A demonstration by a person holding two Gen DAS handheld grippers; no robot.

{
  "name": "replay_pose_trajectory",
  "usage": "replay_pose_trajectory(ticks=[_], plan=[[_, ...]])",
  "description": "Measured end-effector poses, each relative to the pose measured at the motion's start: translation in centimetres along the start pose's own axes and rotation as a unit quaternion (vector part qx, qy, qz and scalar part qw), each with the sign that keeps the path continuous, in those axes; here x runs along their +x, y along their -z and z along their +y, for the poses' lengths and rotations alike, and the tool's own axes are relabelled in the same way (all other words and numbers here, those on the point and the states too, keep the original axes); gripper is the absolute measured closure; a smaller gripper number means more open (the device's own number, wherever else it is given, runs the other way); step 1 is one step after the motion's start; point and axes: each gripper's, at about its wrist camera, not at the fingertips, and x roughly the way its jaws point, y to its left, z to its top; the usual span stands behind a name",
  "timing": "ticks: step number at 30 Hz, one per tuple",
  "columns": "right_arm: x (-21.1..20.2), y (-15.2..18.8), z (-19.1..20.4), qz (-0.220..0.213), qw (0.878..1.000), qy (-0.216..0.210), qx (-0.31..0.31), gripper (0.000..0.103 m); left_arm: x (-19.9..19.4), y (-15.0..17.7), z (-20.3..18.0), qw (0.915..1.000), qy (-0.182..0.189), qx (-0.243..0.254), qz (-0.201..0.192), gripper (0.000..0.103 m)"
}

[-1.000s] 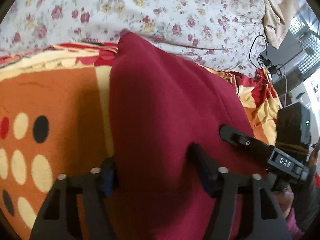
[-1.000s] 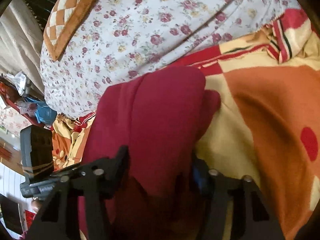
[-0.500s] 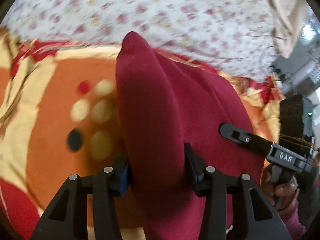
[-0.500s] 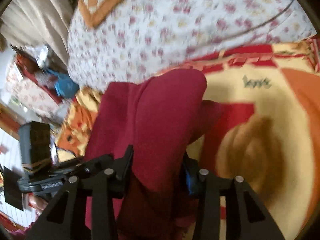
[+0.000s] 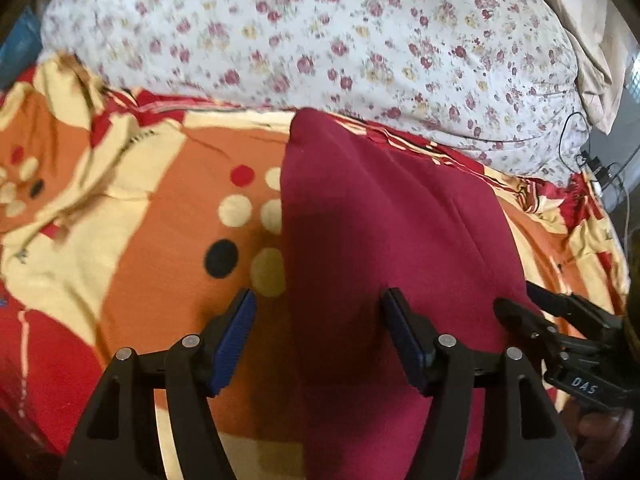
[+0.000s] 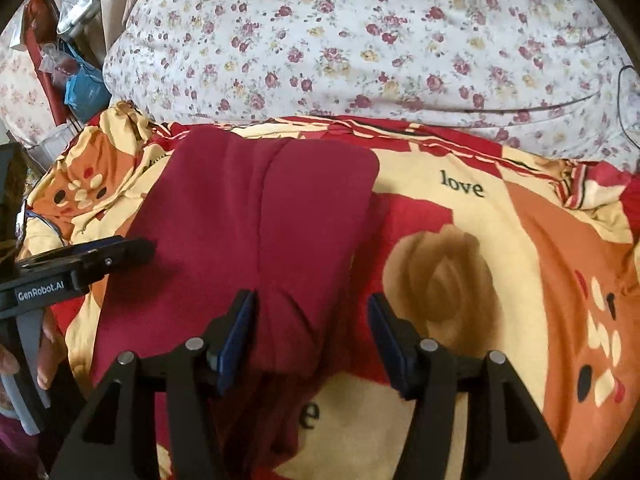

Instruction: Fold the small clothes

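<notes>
One dark red, soft fabric garment [image 6: 256, 220] lies on the bed's orange, red and cream patterned blanket [image 6: 520, 240], doubled over along a centre crease and apparently partly folded; a further fold and smoothing probably remain. The left gripper [image 5: 318, 336] is spread open over its edge at 6 o'clock. The right gripper [image 6: 310, 330] is also open, holding nothing. One garment, two grippers.
</notes>
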Motion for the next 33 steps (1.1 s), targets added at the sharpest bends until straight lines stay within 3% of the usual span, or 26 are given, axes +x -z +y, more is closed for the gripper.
replay_pose_trajectory(ticks=[7, 14, 33], plan=[[-2.5, 1.0, 0.8, -0.015, 1.000, 0.025, -0.002, 0.042, -2.2, 1.3, -0.6, 0.9984, -0.036, 0.010, -0.043, 0.047], [-5.3, 1.5, 1.6, -0.044, 0.998, 0.051, -0.015, 0.039, -3.5, 2.0, -1.2, 0.9971, -0.049, 0.009, -0.057, 0.047], [-6.7, 1.7, 2.6, -0.071, 0.996, 0.051, -0.004, 0.022, -5.9, 2.7, -1.5, 0.9939, -0.067, 0.009, -0.087, 0.047]])
